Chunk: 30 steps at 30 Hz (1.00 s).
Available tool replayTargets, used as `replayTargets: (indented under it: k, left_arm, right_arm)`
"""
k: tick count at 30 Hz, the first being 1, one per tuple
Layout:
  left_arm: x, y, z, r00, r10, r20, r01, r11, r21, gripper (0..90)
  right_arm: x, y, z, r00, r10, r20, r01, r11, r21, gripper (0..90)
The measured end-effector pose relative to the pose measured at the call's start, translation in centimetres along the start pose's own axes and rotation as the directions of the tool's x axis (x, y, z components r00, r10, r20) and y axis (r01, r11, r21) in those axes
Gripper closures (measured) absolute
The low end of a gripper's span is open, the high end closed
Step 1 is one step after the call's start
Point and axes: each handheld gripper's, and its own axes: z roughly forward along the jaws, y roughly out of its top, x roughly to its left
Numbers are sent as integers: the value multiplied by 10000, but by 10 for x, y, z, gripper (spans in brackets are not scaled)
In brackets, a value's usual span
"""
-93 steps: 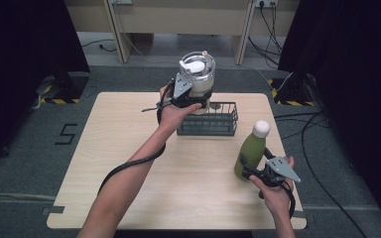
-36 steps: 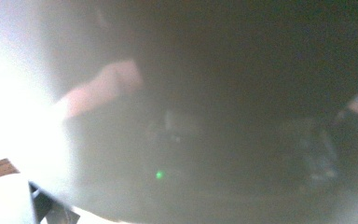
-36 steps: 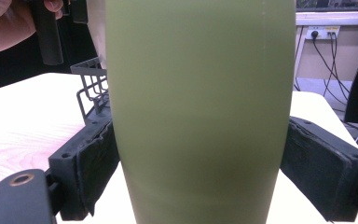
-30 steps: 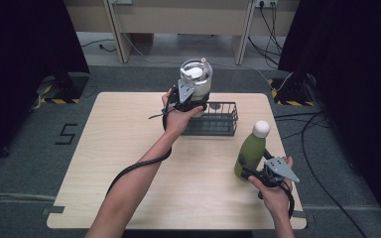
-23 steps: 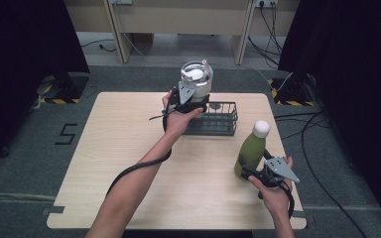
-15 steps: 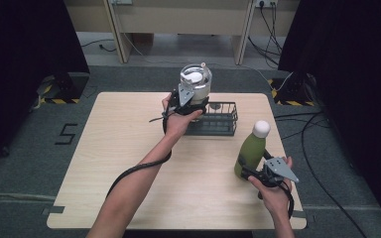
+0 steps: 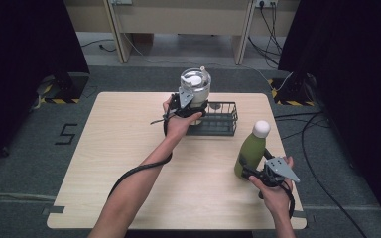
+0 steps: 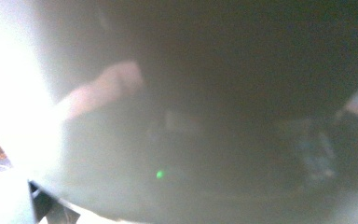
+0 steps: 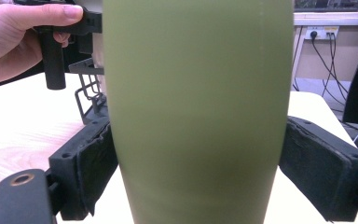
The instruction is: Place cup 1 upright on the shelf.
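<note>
- Left hand-held gripper [image 7: 194, 105] is up at the far side of the table [image 7: 104, 163], holding a clear jar [image 7: 195, 88] with a white lid; the jar sits in the air right over the left end of the wire basket [image 7: 222, 119].
- Can't really see that gripper's jaws from above because the hand [image 7: 178, 121] and the jar cover them, but the jar is off the table and the gripper is tight against its lower part, so it looks clamped on.
- The left gripper view is no help: just a blurry grey-green smear of the jar [image 8: 205, 102] pressed up close to the lens, with a bit of bright glare on the left.
- Right hand-held gripper [image 7: 252, 172] is near the front right corner of the table, jaws closed around the lower part of a green bottle [image 7: 250, 151] with a white cap.
- The bottle stands upright, bottom on or just about on the table; can't tell for sure.
- In the right gripper view both black pads [image 9: 91, 165] press flat against the sides of the green bottle [image 9: 198, 107], one on each side.
- Bottle and basket are near each other but not touching, bottle being closer to the person.
- Past the bottle in that view you can see the other hand [image 9: 21, 35] and a piece of the basket [image 9: 89, 91].
</note>
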Motion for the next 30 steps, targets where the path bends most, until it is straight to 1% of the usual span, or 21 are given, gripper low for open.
replayTargets:
  k: [1,4,6,15,17,20,25,27,28,30]
  left_arm:
    - [0,-1,0,10000,-64,18,64,10000,11,86]
    - [-1,-4,0,9999,-154,35,154,9999,31,85]
    - [-1,-4,0,9999,-145,42,145,9999,31,85]
    - [1,-4,2,9994,-123,311,119,9998,135,84]
    - [2,-4,3,9990,-130,436,124,9998,143,83]
    - [3,-3,3,9988,-168,457,157,9996,228,82]
    - [2,-4,3,9988,-60,483,52,9998,174,74]
    - [2,-4,3,9987,-32,504,21,9998,203,38]
    - [2,-4,1,9985,63,548,-72,9998,168,21]
    - [1,-3,0,9982,105,594,-112,9999,124,15]
  right_arm:
    - [0,0,0,10000,79,-20,-79,10000,28,138]
    - [0,-1,0,10000,47,-16,-47,10000,23,140]
    - [0,-1,0,10000,38,-26,-38,10000,38,141]
    - [1,0,0,10000,59,-69,-58,10000,58,142]
    - [1,0,0,10000,70,-69,-70,10000,62,142]
    - [2,0,0,10000,43,-83,-43,10000,58,141]
    - [2,0,0,10000,26,-79,-26,10000,64,141]
    - [2,0,0,10000,22,-76,-22,10000,65,141]
    - [2,0,0,10000,-8,-73,9,10000,49,141]
    - [2,0,0,9999,29,-99,-29,10000,47,141]
